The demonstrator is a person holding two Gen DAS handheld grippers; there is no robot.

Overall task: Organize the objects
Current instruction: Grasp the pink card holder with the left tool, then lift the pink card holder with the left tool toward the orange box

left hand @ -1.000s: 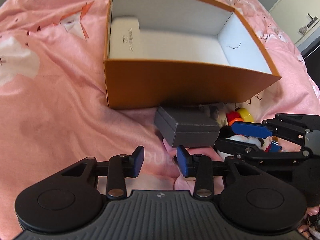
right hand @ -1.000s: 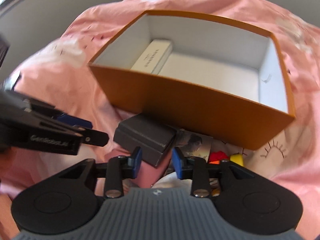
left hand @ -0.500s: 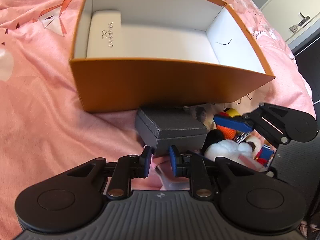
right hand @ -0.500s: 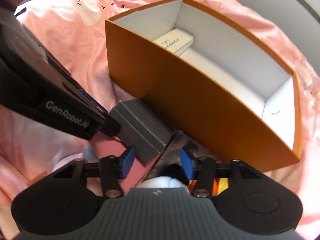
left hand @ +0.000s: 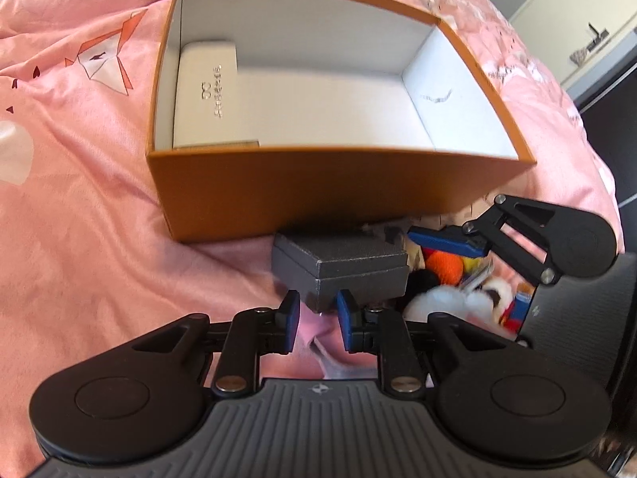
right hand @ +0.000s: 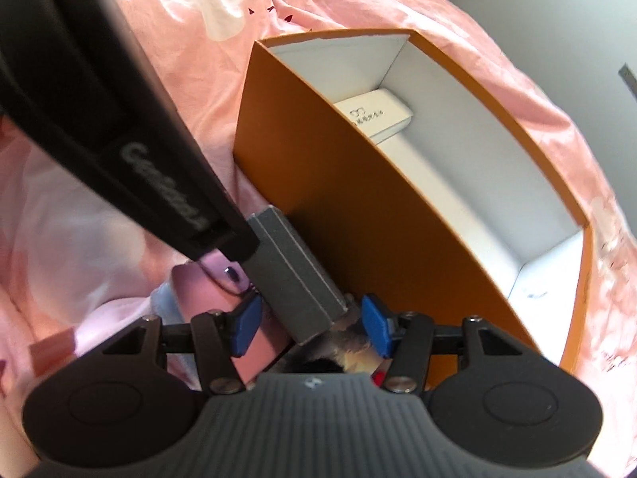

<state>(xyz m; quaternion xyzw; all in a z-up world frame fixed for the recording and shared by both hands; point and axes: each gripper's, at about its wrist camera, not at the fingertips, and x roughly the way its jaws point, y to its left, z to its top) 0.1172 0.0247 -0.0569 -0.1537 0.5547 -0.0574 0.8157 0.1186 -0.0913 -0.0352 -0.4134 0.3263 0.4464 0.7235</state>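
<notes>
Lately, narrowed the left gripper (left hand: 318,312) from a loose spread down to a tight pinch, jaws just closing onto the near bottom corner of the grey box (left hand: 342,267). Seemed clamped there, blue pads pressing either side of that corner, though with only a small bite of cardboard between them. Meanwhile rolled the right gripper (right hand: 310,326) well over from its stance of a second ago, tilting the whole scene in its view, and opened its jaws wide before easing them in a little. Straddled the far end of the same grey box with those jaws, pads standing apart on both sides and touching nothing as far as could be told.

Found the grey box lying on the pink bed (left hand: 79,199), tucked against the near wall of the orange box (left hand: 318,191) and not yet lifted. Noted a white case (left hand: 207,91) already lying inside along the orange box's left end, with most of the white floor beside it bare. Noted too a heap of soft toys (left hand: 442,267) just beside the grey box, partly under the right gripper.

Judged this as a two-handed pickup taking shape: one end secured, the other bracketed but not gripped. Would call for closing on that free end before any lift, given the risk of a corner pinch slipping or twisting.
</notes>
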